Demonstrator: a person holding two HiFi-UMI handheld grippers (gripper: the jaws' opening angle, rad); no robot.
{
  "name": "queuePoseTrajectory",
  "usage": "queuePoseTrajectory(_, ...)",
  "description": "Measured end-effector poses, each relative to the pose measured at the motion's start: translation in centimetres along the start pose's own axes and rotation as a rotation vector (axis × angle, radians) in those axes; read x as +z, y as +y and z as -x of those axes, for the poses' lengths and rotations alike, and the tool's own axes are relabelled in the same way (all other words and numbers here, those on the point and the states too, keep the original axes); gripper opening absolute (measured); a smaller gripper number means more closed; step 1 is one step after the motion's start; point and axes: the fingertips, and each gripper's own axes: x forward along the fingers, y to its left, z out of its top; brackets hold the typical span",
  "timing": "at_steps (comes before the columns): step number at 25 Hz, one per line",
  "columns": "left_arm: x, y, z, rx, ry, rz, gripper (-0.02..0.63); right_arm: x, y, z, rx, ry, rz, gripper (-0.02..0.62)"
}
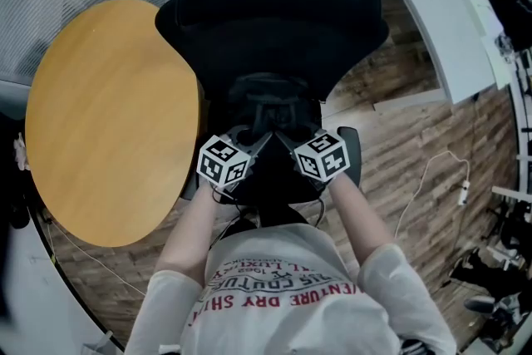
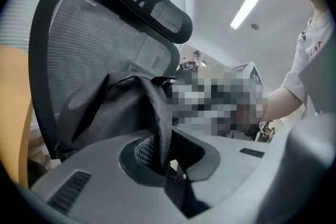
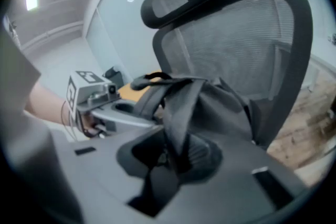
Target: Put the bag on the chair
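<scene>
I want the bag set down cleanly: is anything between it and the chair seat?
Nothing visible does. The bag sits close before the chair backrest, straps between the jaws of the left gripper and right gripper; the seat beneath is hidden.

**Reporter:** What can be read here?

**Desk:** Only the person's white T-shirt point(image 1: 283, 287), seen upside down from the head view. Red capitals "VENTURE DRY SH…" run along the lowest arc, and darker lines above read roughly "…AL LUXU…" and "…COUTU…". The smaller print is illegible.

**Reporter:** Anything from the gripper views?

**Desk:** In the left gripper view, the same shirt shows red letters "ENT" at the right edge.
</scene>
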Motion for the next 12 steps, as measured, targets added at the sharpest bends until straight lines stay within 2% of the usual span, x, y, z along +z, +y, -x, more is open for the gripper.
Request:
queuePoseTrajectory(3, -0.5, 1.3, -0.6, 0.069, -0.028, 0.045, 0.071, -0.3, -1.1, -0.3, -0.040, -0.004, -0.017, 0.154)
queuePoseTrajectory(4, -0.6, 1.8, -0.6, 0.111, -0.036, 0.053, 0.105, -0.2, -1.6, -0.1, -0.063, -0.008, -0.017, 0.182)
queuePoseTrajectory(6, -0.5, 2.5, -0.4, 0.187, -0.061, 0.067, 0.222, -0.2, -2.3, 0.4, -0.107, -0.020, -0.012, 0.227)
queuePoseTrajectory(7, -0.4, 2.7, -0.3, 0.209, -0.078, 0.069, 0.240, -0.2, -2.5, 0.7, -0.123, -0.025, -0.009, 0.237)
queuePoseTrajectory(12, 0.5, 2.4, 0.9, 0.245, -0.128, 0.044, 0.258, -0.1, -2.6, 2.4, -0.196, -0.052, 0.006, 0.249)
